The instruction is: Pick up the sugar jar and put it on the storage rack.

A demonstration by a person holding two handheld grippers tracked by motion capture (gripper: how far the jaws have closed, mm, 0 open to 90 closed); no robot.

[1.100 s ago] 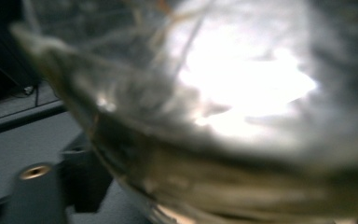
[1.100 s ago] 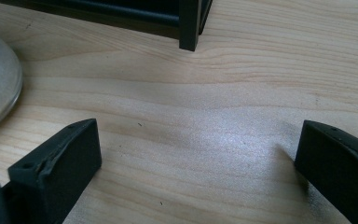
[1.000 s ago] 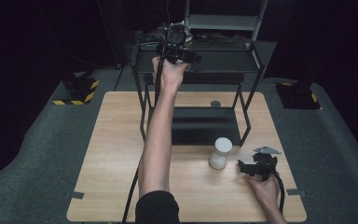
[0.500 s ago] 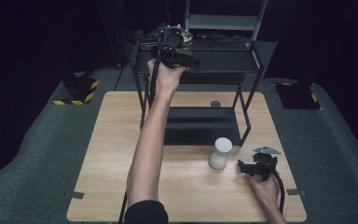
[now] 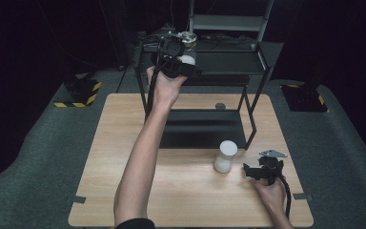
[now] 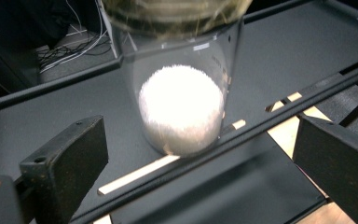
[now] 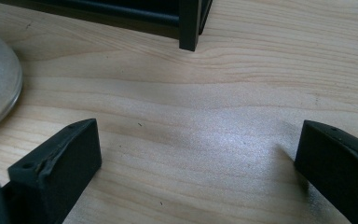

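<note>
The left claw [image 6: 186,186] has just opened wide, free of the glass jar [image 6: 182,88] so it stands alone on the shelf [image 6: 284,51], while the right claw [image 7: 196,186] rests open and empty on the bench [image 7: 242,88].

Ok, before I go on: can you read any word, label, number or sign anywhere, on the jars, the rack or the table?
None can be read.
Clear glass jar of white powder on the black metal rack's top shelf: faint pale marks on the glass, too blurred to read.
White jar on the light wooden table: no visible label.
Black-and-yellow striped block on the floor: stripes, no text.
</note>
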